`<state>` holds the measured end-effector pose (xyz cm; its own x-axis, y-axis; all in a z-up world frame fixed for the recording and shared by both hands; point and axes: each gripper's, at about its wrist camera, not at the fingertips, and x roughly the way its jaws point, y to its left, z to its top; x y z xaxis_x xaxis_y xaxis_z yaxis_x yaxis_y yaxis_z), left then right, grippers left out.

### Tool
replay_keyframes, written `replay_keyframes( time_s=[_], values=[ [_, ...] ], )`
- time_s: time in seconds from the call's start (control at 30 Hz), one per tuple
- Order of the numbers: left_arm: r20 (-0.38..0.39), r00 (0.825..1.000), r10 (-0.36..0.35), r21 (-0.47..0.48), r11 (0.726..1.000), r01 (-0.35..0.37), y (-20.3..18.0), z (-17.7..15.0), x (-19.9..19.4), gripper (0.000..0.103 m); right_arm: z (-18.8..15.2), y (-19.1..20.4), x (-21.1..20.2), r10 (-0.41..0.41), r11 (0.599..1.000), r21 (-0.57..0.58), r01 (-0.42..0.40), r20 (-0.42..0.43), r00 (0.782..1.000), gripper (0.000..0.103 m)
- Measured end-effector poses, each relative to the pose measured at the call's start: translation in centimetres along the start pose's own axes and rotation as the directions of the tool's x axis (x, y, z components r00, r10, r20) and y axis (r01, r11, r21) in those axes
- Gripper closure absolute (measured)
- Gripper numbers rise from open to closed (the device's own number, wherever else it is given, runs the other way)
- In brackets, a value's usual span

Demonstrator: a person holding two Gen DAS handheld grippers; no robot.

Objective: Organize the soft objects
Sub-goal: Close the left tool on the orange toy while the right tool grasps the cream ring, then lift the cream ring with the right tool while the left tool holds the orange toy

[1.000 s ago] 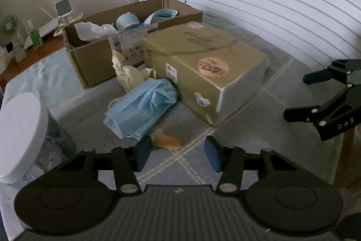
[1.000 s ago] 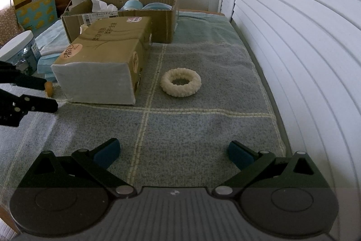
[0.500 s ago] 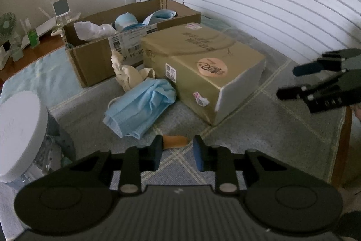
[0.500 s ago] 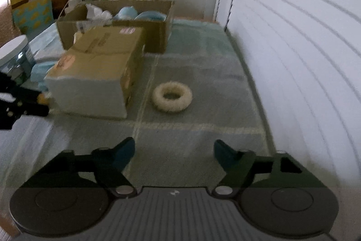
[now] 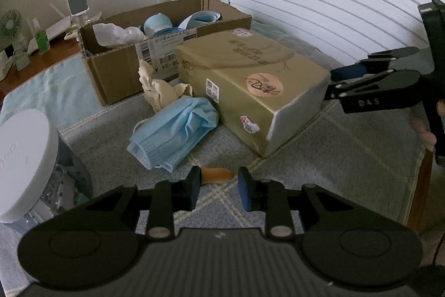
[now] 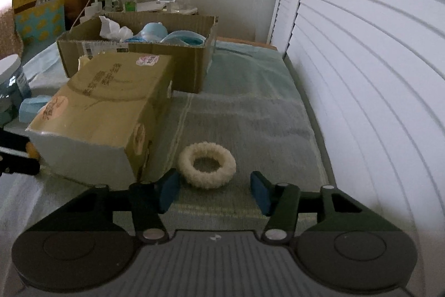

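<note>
1. Left gripper point(image 5: 217, 187) is clenched about as tight as it goes, and the orange piece point(image 5: 217, 175) sits right between its pads, so it looks pinched. Exactly how much of it the pads have caught is hidden.
2. Right gripper point(image 6: 214, 192) is closing now, jaws either side of the white ring point(image 6: 207, 164), but the pads are not on it yet; nothing is held.
3. The ring lies flat on the blanket point(image 6: 250, 113), just beside the gold box point(image 6: 105, 105), with the left pad close to that box's corner.
4. My read: the right side needs to push a touch further forward so the pads meet the ring's body rather than only its near edge. A fuzzy ring will squash, so close firmly.
5. Watch the gold box; a nudge there could drag the ring sideways.
6. Further out, a blue mask point(image 5: 175, 130) and a cream cloth point(image 5: 160, 91) lie loose beside the gold box, not yet sorted.
7. The carton point(image 5: 116, 74) behind already holds blue and white soft things, so it is the likely drop spot for both grabs.
8. A white-lidded jar point(image 5: 22, 163) stands at the left, close to the left gripper, so lift straight up.
</note>
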<state>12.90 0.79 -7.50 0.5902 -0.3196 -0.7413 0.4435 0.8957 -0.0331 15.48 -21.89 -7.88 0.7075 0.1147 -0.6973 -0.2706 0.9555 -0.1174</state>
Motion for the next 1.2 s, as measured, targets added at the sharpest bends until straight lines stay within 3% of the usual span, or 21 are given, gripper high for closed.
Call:
replay_keyframes(
  time_s=[0.13,0.33,0.8,0.87,0.93,1.2],
  values=[
    [-0.004,1.000,-0.005,-0.008,1.000,0.005,0.1,0.1,0.0,0.076,0.3,0.1,0.4,0.003,1.000,-0.007,-0.003,0.001,1.000,0.055],
    [-0.007,1.000,-0.015,-0.011,1.000,0.015,0.1,0.2,0.0,0.078,0.7,-0.1,0.2,0.006,1.000,0.014,-0.006,-0.004,1.000,0.062],
    [0.030,1.000,0.003,0.010,1.000,-0.004,-0.5,0.2,-2.1,0.078,1.1,0.0,-3.5,-0.001,1.000,0.027,0.000,0.032,0.999,0.062],
    [0.034,0.999,0.019,0.013,1.000,-0.019,-0.6,0.0,-2.0,0.071,1.0,0.1,-3.9,-0.001,1.000,0.025,0.000,0.037,0.999,0.062],
    [0.025,0.999,0.032,-0.007,0.999,-0.032,-0.6,-0.2,-1.6,0.065,0.9,0.2,-4.2,-0.004,1.000,0.028,0.003,0.039,0.999,0.062],
    [0.028,0.997,0.068,-0.094,0.993,-0.065,-1.0,-0.4,-0.1,0.065,0.9,-0.1,-4.6,-0.015,0.999,0.041,0.013,0.034,0.999,0.062]
  ],
)
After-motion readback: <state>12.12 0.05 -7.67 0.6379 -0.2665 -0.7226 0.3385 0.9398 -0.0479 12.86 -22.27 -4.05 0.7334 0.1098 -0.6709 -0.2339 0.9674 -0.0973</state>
